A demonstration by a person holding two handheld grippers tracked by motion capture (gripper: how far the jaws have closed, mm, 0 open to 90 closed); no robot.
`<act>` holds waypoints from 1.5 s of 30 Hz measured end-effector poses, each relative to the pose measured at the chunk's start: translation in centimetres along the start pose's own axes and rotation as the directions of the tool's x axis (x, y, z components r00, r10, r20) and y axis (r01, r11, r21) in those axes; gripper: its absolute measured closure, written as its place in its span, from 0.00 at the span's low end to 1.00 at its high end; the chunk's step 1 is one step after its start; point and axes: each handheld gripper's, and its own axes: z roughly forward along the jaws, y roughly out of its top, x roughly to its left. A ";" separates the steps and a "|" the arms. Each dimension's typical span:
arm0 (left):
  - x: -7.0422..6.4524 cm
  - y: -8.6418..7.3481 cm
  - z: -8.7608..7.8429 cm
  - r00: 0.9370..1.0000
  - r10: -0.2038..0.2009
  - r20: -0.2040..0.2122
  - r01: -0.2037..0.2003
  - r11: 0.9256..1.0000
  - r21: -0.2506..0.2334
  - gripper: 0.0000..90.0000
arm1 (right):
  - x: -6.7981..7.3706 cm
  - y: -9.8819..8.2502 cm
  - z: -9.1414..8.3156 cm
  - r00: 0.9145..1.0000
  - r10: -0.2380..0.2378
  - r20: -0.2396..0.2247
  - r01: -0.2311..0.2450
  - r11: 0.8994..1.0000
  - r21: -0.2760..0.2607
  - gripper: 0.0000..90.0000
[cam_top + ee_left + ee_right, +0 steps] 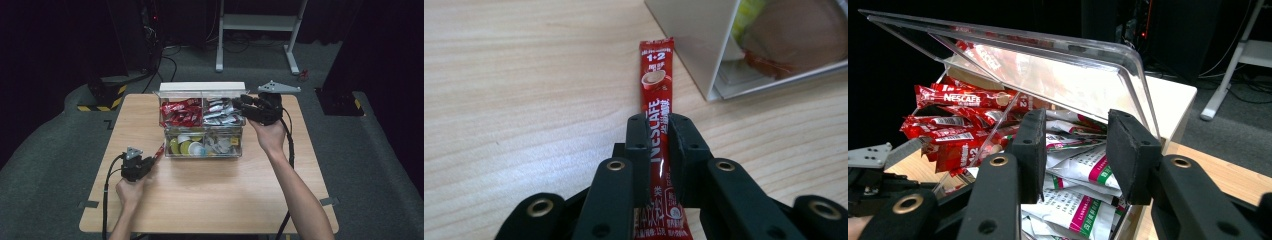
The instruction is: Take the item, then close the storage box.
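We hold a red coffee stick sachet point(656, 107) in the left gripper point(658, 125), whose jaws are clamped on its lower half; the sachet lies flat on the wooden table point(524, 100), its far end just beside the front left corner of the clear compartment box point(202, 150). We hold the right gripper point(1073, 150) at the box's right rear corner, jaws narrowly parted on either side of the raised transparent lid point(1048, 65), above the white sachets point(1083, 200); we cannot tell whether the pads press on it.
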 end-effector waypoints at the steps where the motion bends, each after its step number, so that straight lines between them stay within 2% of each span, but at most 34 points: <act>1: -0.1 -0.1 0.0 1.000 -0.003 0.003 0.003 1.000 -0.003 0.89 | 0.0 0.0 0.0 1.000 0.000 -0.001 0.000 1.000 0.000 0.67; 4: -0.1 -0.2 0.0 1.000 0.000 0.004 0.000 1.000 -0.007 0.89 | 0.1 0.1 0.1 1.000 -0.004 0.003 0.004 1.000 0.009 0.67; 6: 0.0 -0.4 0.0 1.000 -0.005 0.019 0.005 1.000 -0.004 0.87 | 0.0 0.0 0.1 1.000 -0.004 -0.001 0.004 1.000 0.002 0.67; 7: -0.1 -0.4 0.0 1.000 -0.011 0.026 0.011 1.000 -0.010 0.82 | 0.0 0.0 0.1 1.000 0.000 -0.003 0.000 1.000 0.004 0.67; 8: -0.1 -0.5 -0.1 0.999 -0.012 0.030 0.013 1.000 -0.014 0.82 | 0.0 0.0 0.1 1.000 0.000 -0.003 0.000 1.000 0.004 0.67; 10: 0.1 -0.5 -0.7 0.999 -0.017 0.042 0.018 0.999 -0.035 0.74 | 0.0 -0.1 0.1 1.000 0.004 -0.001 -0.004 1.000 -0.001 0.66; 15: 0.4 -0.4 -2.0 0.999 -0.024 0.042 0.027 0.997 -0.075 0.66 | 0.0 -0.4 0.0 1.000 0.006 0.002 -0.006 1.000 -0.008 0.65; 19: 1.0 -0.7 -2.7 0.999 -0.040 0.026 0.042 0.996 -0.082 0.63 | -0.2 -1.0 -0.1 1.000 0.009 -0.003 -0.009 1.000 0.006 0.65; 21: 1.7 -1.0 -2.9 0.999 -0.053 0.013 0.054 0.995 -0.081 0.62 | -0.2 -1.2 0.0 1.000 0.009 -0.004 -0.009 1.000 0.009 0.65; 22: 2.3 -1.2 -3.1 0.997 -0.072 0.010 0.072 0.994 -0.081 0.60 | -0.2 -1.7 0.0 1.000 0.007 -0.009 -0.007 1.000 0.028 0.65; 24: 2.7 -1.4 -3.3 0.996 -0.088 0.009 0.088 0.993 -0.078 0.59 | -0.2 -2.1 0.1 1.000 0.008 -0.009 -0.008 0.999 0.050 0.65; 27: 3.5 -1.8 -3.7 0.995 -0.096 -0.004 0.095 0.993 -0.074 0.59 | -0.3 -2.5 0.1 1.000 0.009 -0.003 -0.009 0.999 0.048 0.64; 32: 4.4 -2.9 -3.7 0.992 -0.114 -0.056 0.111 0.992 -0.057 0.57 | -0.2 -3.0 0.1 1.000 0.008 -0.001 -0.008 0.998 0.060 0.64; 33: 4.4 -2.9 -3.7 0.992 -0.114 -0.056 0.111 0.992 -0.057 0.57 | -0.2 -3.0 0.1 1.000 0.008 -0.001 -0.008 0.998 0.060 0.64; 36: 4.4 -3.5 -3.3 0.990 -0.100 -0.096 0.098 0.995 -0.032 0.56 | -0.1 -3.2 0.1 1.000 -0.008 0.004 0.008 0.997 0.072 0.64; 42: 4.2 -3.6 -3.1 0.990 -0.077 -0.117 0.075 0.997 -0.021 0.55 | -0.1 -3.4 0.0 1.000 -0.007 0.004 0.007 0.997 0.074 0.64; 45: 4.1 -3.6 -3.0 0.989 -0.080 -0.123 0.078 0.997 -0.022 0.54 | -0.1 -3.5 0.0 1.000 -0.007 0.003 0.007 0.997 0.071 0.64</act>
